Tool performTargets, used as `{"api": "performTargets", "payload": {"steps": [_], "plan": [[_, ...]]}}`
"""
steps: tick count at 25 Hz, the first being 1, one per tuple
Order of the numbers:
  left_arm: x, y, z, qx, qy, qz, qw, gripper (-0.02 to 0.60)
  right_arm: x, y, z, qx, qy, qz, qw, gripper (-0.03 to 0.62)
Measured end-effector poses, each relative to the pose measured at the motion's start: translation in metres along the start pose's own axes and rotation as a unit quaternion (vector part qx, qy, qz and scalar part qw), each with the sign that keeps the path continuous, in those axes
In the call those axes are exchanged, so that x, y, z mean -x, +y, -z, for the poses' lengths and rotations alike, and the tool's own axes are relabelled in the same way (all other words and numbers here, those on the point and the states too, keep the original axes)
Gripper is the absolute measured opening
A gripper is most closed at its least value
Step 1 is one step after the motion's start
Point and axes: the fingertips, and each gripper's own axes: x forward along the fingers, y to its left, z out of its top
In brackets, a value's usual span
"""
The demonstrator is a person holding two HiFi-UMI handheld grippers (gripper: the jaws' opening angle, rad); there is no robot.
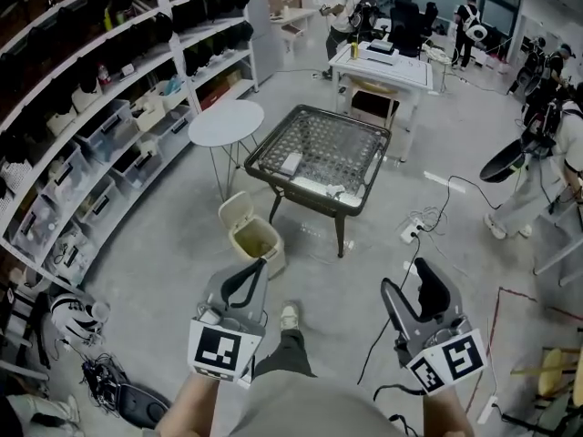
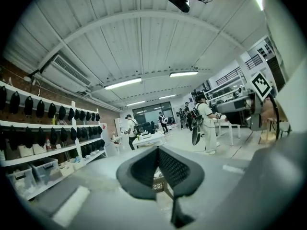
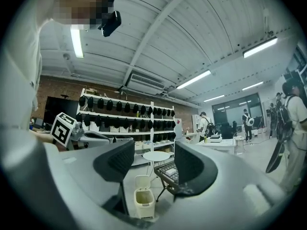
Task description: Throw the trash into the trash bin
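Left gripper (image 1: 258,267): we read its jaws as closed, tips together, with nothing clamped. The left gripper view (image 2: 157,148) shows the same, the two dark pads meeting at the tip.

Right gripper (image 1: 407,276): jaws stand clearly apart and empty. In the right gripper view (image 3: 154,147) only far things show through the gap.

Trash bin (image 1: 253,235): cream, on the floor at 12 o'clock from the left gripper, apart from it, lid flipped up. In the right gripper view the bin (image 3: 144,200) shows low in the gap, at 6 o'clock.

Dark table (image 1: 273,189) with a mesh top stands at 1 o'clock from the bin, just beside it.

Trash: a flat white piece (image 1: 291,163) lies on the mesh toward the table's 9 o'clock edge. A second whitish scrap (image 1: 334,190) lies near its 6 o'clock edge. We cannot tell what either is made of. Neither gripper touches them.

Round white table (image 1: 226,122) is at 11 o'clock from the bin. Shelves (image 1: 91,153) run along the 9 o'clock side. Floor cables (image 1: 428,217) lie at 12 o'clock from the right gripper. Our shoe (image 1: 289,317) sits between the grippers.
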Motion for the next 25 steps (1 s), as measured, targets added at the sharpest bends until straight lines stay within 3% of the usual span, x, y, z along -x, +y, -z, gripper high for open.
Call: {"api": "performTargets", "payload": {"steps": [3, 8, 13, 19, 25], "plan": [[-0.032, 0.036, 0.009, -0.011, 0.01, 0.008, 0.9999, 0.002, -0.048, -0.01, 0.001, -0.003, 0.007, 0.005, 1.0, 0.264], [-0.094, 0.1, 0.004, 0.018, 0.003, 0.026, 0.9995, 0.002, -0.136, -0.03, -0.003, -0.006, 0.019, 0.02, 1.0, 0.265], [-0.156, 0.155, 0.006, 0.018, 0.011, 0.045, 0.9988, 0.002, -0.217, -0.052, -0.002, -0.01, 0.028, 0.033, 0.999, 0.265], [-0.219, 0.204, 0.012, 0.017, 0.015, 0.057, 0.9981, 0.002, -0.294, -0.073, 0.005, -0.009, 0.036, 0.038, 0.999, 0.265], [-0.254, 0.228, 0.02, 0.023, 0.02, 0.057, 0.9979, 0.002, -0.335, -0.097, 0.01, -0.003, 0.046, 0.048, 0.998, 0.265]]}}
